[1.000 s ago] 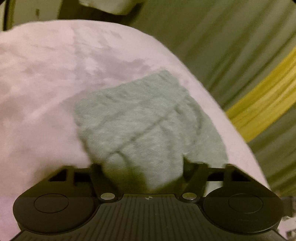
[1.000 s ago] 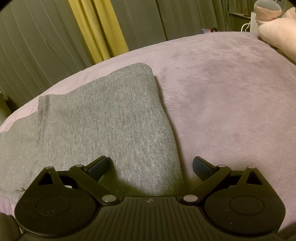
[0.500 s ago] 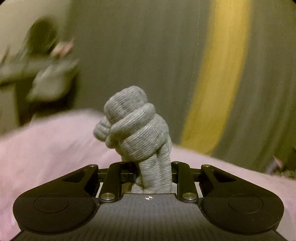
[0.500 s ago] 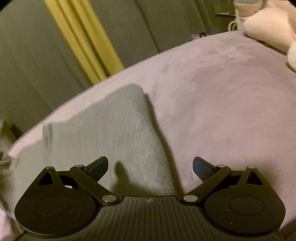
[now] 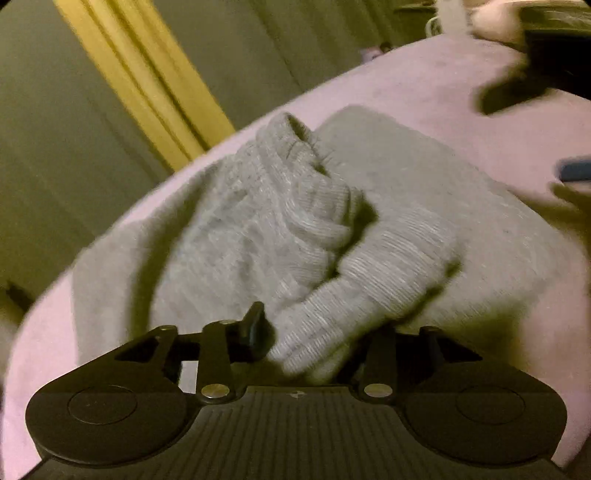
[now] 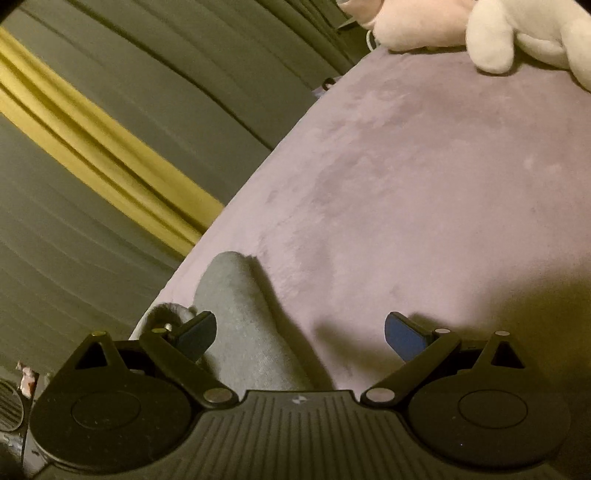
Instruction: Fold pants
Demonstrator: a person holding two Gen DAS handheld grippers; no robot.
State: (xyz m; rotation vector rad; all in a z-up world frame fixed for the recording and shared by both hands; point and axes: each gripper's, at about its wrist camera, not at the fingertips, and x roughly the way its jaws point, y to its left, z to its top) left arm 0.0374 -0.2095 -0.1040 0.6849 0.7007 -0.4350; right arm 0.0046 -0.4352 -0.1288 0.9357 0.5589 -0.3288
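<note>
The grey knit pants (image 5: 424,184) lie on a pink bed cover (image 5: 406,85). My left gripper (image 5: 317,332) is shut on a bunched end of the pants (image 5: 332,288) and holds it over the flat folded part. In the right wrist view the folded edge of the pants (image 6: 240,314) lies between the fingers of my right gripper (image 6: 301,332), which is open and empty just above the bed. The right gripper's blue pad (image 5: 574,170) shows at the right edge of the left wrist view.
Grey curtains with a yellow stripe (image 6: 92,147) hang beyond the bed's left edge. Pale plush toys (image 6: 498,33) lie at the far end of the bed. The pink cover (image 6: 424,184) stretches ahead of the right gripper.
My left gripper has swung round with the bunched pants end and brought it down over the folded pants. My right gripper stays open and has tilted and shifted toward the pants' edge.
</note>
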